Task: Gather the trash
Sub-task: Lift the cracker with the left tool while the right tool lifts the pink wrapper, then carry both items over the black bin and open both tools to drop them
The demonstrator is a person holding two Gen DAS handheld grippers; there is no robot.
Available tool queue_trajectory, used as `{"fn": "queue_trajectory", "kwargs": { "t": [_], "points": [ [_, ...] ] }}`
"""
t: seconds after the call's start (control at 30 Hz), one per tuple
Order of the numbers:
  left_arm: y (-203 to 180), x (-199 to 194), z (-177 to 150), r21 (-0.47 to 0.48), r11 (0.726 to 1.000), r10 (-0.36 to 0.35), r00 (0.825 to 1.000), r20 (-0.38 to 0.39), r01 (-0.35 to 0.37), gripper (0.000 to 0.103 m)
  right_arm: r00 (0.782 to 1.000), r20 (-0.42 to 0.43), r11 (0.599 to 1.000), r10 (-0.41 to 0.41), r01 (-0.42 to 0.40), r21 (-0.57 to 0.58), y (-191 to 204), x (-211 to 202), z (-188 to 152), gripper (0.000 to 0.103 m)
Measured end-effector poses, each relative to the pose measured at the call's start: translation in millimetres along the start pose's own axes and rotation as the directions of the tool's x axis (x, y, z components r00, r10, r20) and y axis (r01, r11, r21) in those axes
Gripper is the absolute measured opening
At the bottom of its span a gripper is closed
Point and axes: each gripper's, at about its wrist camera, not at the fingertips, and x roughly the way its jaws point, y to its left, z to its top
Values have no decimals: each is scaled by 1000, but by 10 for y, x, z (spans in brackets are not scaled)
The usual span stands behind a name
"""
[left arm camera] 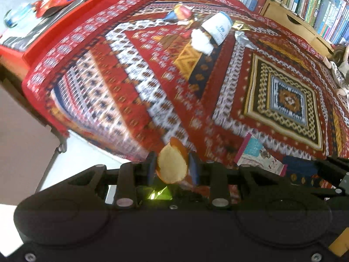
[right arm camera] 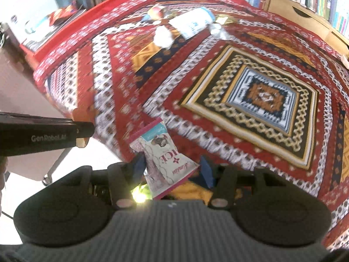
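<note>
My left gripper [left arm camera: 173, 169] is shut on a piece of orange peel [left arm camera: 173, 167], pale inside and orange outside, held over the near edge of the patterned tablecloth [left arm camera: 135, 87]. In the right wrist view my right gripper [right arm camera: 172, 167] is shut on a pink-and-white snack wrapper [right arm camera: 162, 159]; the same wrapper [left arm camera: 257, 155] shows at the lower right of the left view. Far across the table lie a white paper cup [left arm camera: 217, 27], a crumpled white tissue [left arm camera: 201, 41], a colourful wrapper [left arm camera: 178, 13] and a bit of foil [left arm camera: 241, 36]. The cup [right arm camera: 193, 23] and tissue [right arm camera: 163, 36] also show in the right view.
Bookshelves [left arm camera: 316, 6] line the back and right. A red snack bag [left arm camera: 55, 2] and a glass [left arm camera: 15, 17] rest on a side surface at far left. A doll [left arm camera: 340, 65] lies at the table's right edge. The left gripper's body [right arm camera: 43, 135] crosses the right view at left. White floor [left arm camera: 87, 159] lies below the table edge.
</note>
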Motion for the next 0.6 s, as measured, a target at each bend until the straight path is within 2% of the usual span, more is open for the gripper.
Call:
{"fn": "queue_trajectory", "kwargs": {
  "t": [0.33,0.6],
  "points": [
    [295,-88,-572,0,1000,-10,999,-44,10,30,1000,-2,1000,-5,5,-16,422,-158,-408,58],
    [378,25,-855,12,1000,-19,995,-93,20,30,1000,-30,1000,-7,7,-12,586,-105,-650,59]
  ]
}}
